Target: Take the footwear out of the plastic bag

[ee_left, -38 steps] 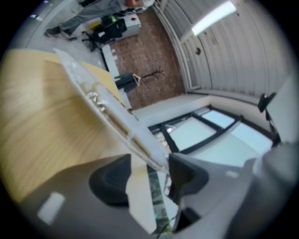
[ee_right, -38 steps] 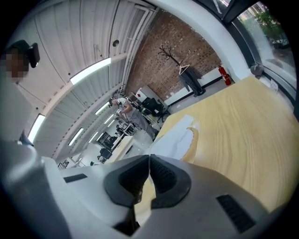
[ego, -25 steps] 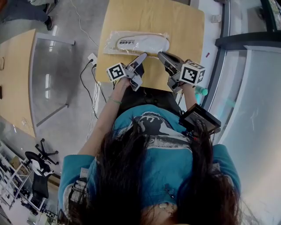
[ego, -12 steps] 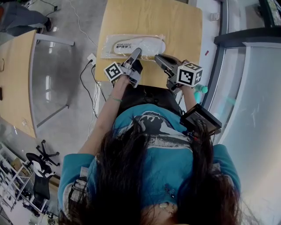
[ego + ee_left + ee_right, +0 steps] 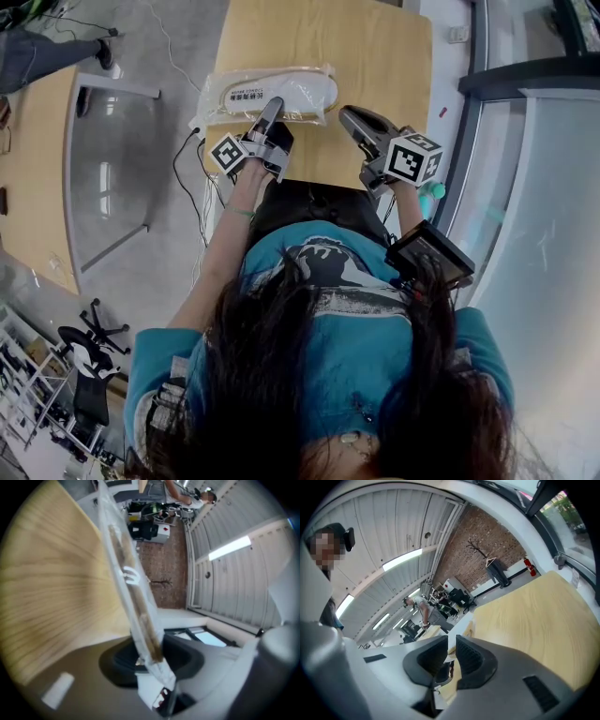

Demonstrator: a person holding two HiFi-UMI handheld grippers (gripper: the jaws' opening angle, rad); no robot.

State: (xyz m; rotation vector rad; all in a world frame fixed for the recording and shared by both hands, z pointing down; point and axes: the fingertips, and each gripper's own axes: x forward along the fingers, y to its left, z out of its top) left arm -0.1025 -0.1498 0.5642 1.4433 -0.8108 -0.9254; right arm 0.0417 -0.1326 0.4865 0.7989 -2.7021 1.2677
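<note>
A clear plastic bag (image 5: 270,92) holding a flat white slipper (image 5: 281,94) lies across the wooden table (image 5: 375,56). My left gripper (image 5: 270,105) reaches onto the bag's near edge. In the left gripper view the bag (image 5: 126,573) runs edge-on between the jaws of the left gripper (image 5: 152,656). Those jaws have just been closing and now pinch the bag's edge with the slipper's brown rim inside. My right gripper (image 5: 345,114) is shut and empty, just right of the bag's end. In its own view the right gripper (image 5: 451,656) has nothing between its jaws.
A power strip and cables (image 5: 194,125) lie on the floor left of the table. Another wooden table (image 5: 28,159) stands farther left. A glass partition (image 5: 525,187) runs along the right side. The person's head and shoulders fill the lower head view.
The bag with the slipper has slid left across the table together with my left gripper. The right gripper stayed put, so the bag's right end now lies clear of it.
</note>
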